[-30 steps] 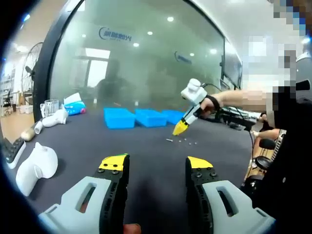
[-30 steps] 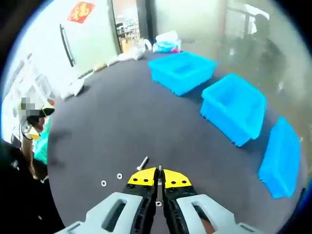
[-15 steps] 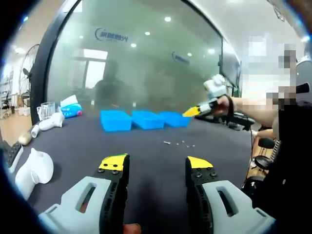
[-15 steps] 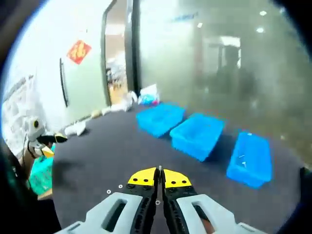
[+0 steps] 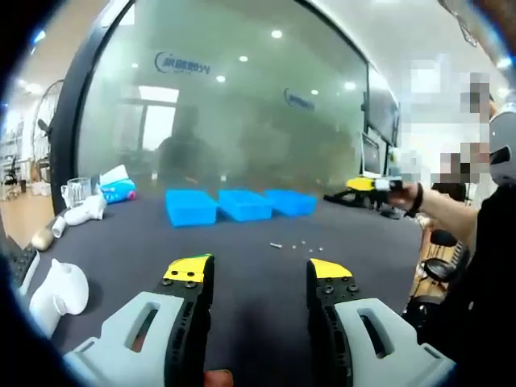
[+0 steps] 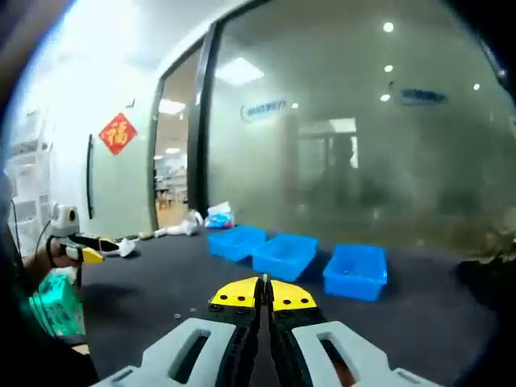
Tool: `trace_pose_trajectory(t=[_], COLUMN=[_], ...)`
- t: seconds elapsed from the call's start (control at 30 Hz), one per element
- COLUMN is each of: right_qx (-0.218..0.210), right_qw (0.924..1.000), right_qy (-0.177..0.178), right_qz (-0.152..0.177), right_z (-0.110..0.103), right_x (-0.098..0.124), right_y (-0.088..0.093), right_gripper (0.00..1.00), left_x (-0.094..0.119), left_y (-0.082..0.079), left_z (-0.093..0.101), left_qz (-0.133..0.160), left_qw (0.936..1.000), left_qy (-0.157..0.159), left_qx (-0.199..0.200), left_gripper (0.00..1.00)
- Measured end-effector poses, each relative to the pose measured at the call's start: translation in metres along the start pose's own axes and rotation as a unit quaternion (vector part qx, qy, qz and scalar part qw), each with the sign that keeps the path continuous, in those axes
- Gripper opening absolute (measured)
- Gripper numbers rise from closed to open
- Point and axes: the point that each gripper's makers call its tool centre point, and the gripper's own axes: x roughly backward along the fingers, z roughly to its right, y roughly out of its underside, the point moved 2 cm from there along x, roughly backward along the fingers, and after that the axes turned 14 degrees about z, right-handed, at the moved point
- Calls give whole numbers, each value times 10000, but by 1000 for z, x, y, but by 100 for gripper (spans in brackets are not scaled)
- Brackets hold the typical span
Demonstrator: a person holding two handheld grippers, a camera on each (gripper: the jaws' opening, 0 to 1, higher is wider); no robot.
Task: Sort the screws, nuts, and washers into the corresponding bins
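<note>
The left gripper (image 5: 260, 278) is seen with grey bodies, black jaws and yellow tips, one tip edged in green. The right gripper (image 6: 264, 292) is coloured alike, its yellow tips pressed together. Beyond both grippers, 3 bright blue bins (image 5: 235, 204) are set on a dark charcoal table (image 5: 121, 238). Small silvery screws, nuts and washers (image 5: 295, 243) are scattered ahead of the left gripper. A red diamond sign with gold marking (image 6: 118, 133) is hung on a white wall to the far left of the right gripper. White objects (image 5: 56, 290) are seen left of the left gripper.

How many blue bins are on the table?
3. In the left gripper view they sit in a row before the glass wall: the left bin, the middle bin and the right bin. None looks hidden.
</note>
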Motion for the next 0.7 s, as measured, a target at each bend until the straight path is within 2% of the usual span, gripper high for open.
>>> trace_pose_trajectory(t=[0.07, 0.3, 0.5, 0.7], right_qx=[217, 240, 126, 198], right_qw=[9990, 9969, 9949, 9936], right_qy=[218, 598, 876, 982], right_qz=[322, 452, 490, 521], right_z=[8, 12, 17, 24], right_x=[14, 51, 64, 61], right_y=[-6, 1, 8, 7], right_gripper=[1, 1, 1, 1], left_x=[0, -2, -3, -3], left_y=[1, -1, 1, 5], left_z=[0, -2, -2, -2], left_qz=[-10, 0, -26, -55], left_qw=[10000, 10000, 10000, 10000], left_qy=[-1, -8, 14, 29], left_qx=[-2, -24, -14, -19], left_gripper=[45, 45, 45, 45])
